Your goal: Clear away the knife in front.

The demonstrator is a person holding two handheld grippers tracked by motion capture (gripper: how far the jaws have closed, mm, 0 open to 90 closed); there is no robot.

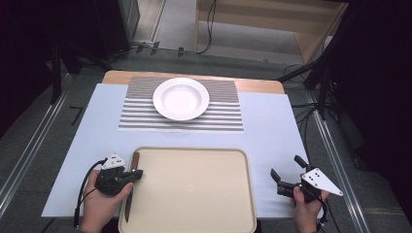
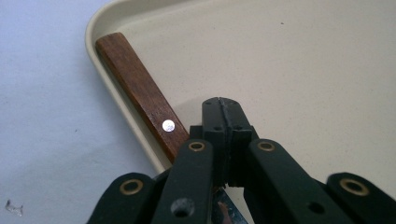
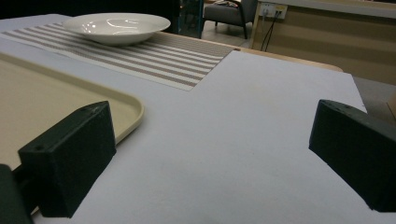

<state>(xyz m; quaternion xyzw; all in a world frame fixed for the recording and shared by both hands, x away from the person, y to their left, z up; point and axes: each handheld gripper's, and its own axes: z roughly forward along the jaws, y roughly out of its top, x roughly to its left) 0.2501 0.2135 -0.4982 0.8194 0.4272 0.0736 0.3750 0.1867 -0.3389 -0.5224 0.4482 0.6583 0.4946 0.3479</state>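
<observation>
A knife with a brown wooden handle point(image 1: 135, 162) point(image 2: 140, 88) lies along the left edge of the beige tray point(image 1: 194, 189) point(image 2: 303, 70), its blade pointing toward the person. My left gripper point(image 1: 138, 174) point(image 2: 220, 105) sits right over the knife where handle meets blade, its jaws pressed together. The knife passes beneath them; I cannot tell whether the pads pinch it. My right gripper point(image 1: 285, 166) point(image 3: 212, 140) rests to the right of the tray over the white table cover, jaws wide apart with nothing between them.
A white bowl-like plate point(image 1: 180, 98) point(image 3: 116, 25) stands on a striped placemat point(image 1: 145, 116) point(image 3: 163, 56) at the far side of the table. The tray's right corner point(image 3: 126, 112) lies just left of my right gripper. Cables trail on the floor around the table.
</observation>
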